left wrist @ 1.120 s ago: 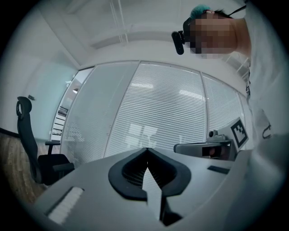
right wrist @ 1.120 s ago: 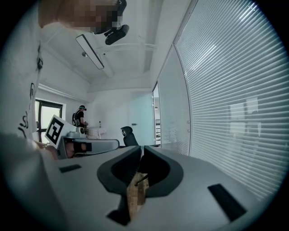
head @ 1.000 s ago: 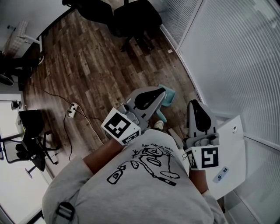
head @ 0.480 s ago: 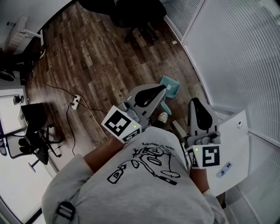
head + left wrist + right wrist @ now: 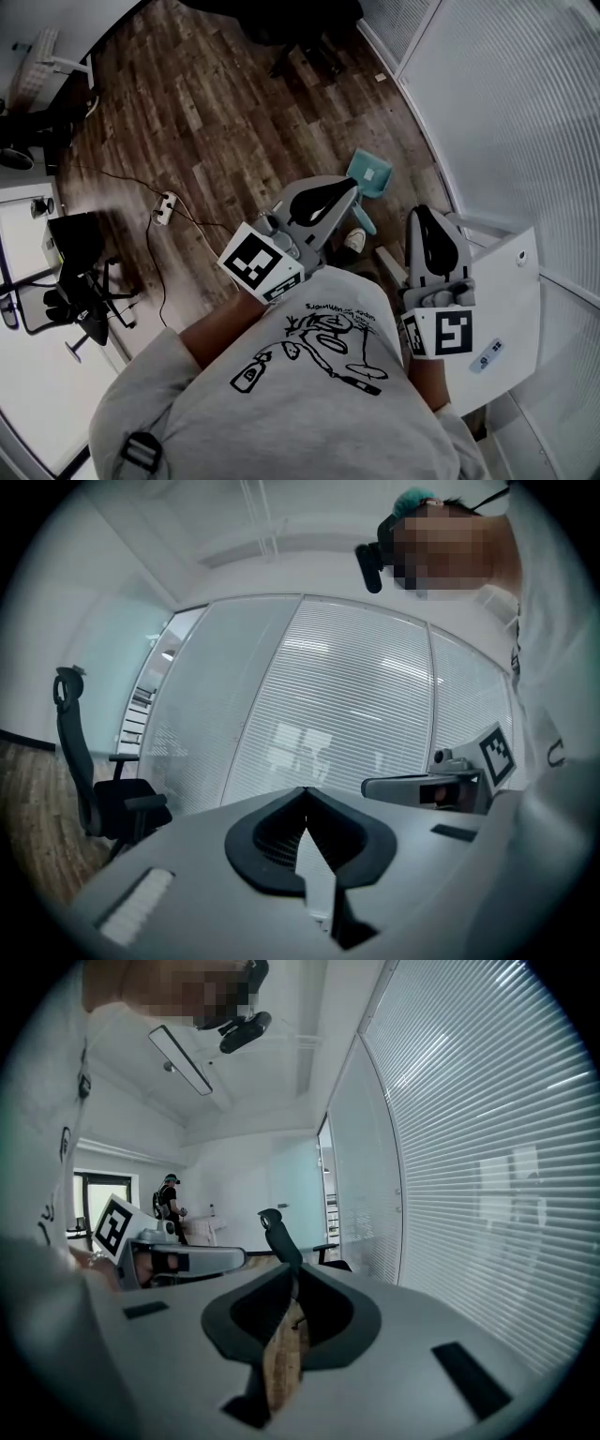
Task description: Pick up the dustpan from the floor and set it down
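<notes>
Dustpan (image 5: 371, 177) lies on the floor (image 5: 216, 112), at one o'clock from the left gripper (image 5: 351, 193). That and the right gripper (image 5: 420, 216) have jaws pressed together, empty, probably awaiting the reach.

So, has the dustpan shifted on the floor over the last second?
No. The dustpan and the power strip slid up the head view together, spacing unchanged; only the camera moved.

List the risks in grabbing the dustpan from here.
Both the left tongs and right tongs are shut; reaching down like that may just shove the dustpan away. The white table sits close beside the right one, so bending down might knock it.
</notes>
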A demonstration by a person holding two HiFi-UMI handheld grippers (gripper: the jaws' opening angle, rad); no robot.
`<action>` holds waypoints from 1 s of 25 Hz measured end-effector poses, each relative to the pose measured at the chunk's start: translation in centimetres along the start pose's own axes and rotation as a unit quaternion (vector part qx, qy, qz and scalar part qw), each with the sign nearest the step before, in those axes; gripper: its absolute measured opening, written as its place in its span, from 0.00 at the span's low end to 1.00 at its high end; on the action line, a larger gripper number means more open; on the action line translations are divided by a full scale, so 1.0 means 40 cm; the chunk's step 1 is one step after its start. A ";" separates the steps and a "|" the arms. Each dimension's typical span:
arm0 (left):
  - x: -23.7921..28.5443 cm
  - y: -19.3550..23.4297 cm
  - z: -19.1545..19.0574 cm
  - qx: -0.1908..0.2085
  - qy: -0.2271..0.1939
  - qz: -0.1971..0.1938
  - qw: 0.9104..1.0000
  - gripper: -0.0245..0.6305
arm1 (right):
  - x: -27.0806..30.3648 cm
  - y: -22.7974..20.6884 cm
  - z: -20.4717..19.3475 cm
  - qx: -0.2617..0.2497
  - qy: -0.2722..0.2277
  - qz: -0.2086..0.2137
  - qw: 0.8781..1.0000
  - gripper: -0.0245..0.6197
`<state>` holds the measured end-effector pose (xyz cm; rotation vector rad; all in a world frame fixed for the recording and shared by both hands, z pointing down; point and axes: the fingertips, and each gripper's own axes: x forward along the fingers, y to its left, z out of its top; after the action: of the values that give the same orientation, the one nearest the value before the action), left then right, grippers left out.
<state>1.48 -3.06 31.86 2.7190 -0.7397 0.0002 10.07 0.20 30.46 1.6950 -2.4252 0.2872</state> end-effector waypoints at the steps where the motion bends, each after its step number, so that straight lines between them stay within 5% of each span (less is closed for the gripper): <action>1: -0.002 -0.001 -0.002 0.001 0.000 -0.001 1.000 0.04 | 0.002 0.001 -0.010 -0.001 0.003 0.000 1.000 0.07; 11: -0.022 -0.002 0.002 0.005 -0.001 0.000 1.000 0.04 | 0.033 0.040 -0.112 -0.045 0.040 0.021 0.998 0.07; 25: -0.018 0.026 -0.005 0.003 0.003 0.007 1.000 0.04 | 0.104 0.054 -0.392 -0.027 0.145 0.070 0.987 0.17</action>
<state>0.36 -3.48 32.30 2.7182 -0.7587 0.0139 7.07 1.10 46.54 1.3561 -2.3137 0.4499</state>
